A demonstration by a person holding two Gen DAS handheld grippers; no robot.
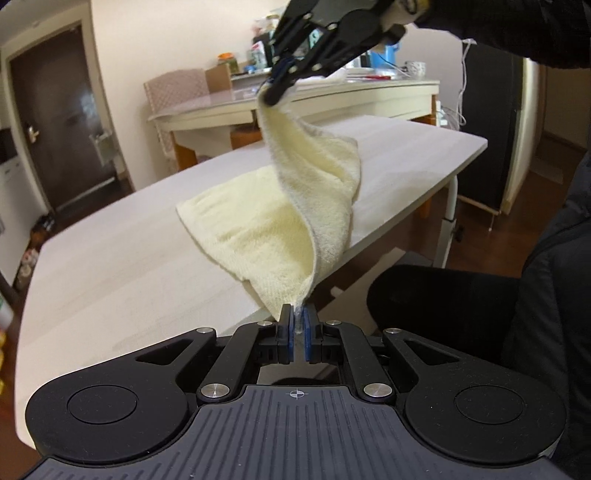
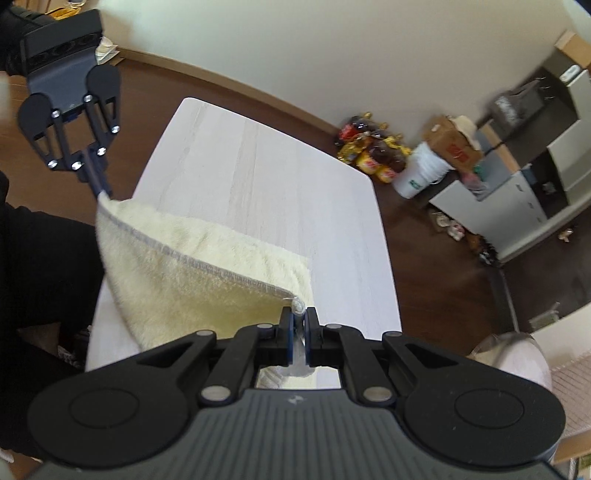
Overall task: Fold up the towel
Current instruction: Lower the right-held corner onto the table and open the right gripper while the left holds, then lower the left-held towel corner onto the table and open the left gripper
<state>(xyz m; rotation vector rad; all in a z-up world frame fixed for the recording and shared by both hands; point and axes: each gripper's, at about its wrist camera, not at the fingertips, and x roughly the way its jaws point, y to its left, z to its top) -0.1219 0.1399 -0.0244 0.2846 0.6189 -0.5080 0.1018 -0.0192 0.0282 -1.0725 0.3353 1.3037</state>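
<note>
A pale yellow towel (image 1: 280,210) with a grey hem hangs lifted over the white table (image 1: 122,266), its far part still lying on the top. My left gripper (image 1: 299,314) is shut on one corner at the near table edge. My right gripper (image 1: 275,92) pinches another corner higher up, at the top of the left wrist view. In the right wrist view the right gripper (image 2: 299,314) is shut on its corner, and the towel (image 2: 192,280) stretches along its hem to the left gripper (image 2: 101,190) at upper left.
A second table (image 1: 332,99) with boxes and bottles stands behind. A dark door (image 1: 51,122) is at left, a person's dark sleeve (image 1: 517,26) at top right. On the floor lie snack bags (image 2: 373,147), a white bucket (image 2: 421,170) and cardboard boxes (image 2: 450,144).
</note>
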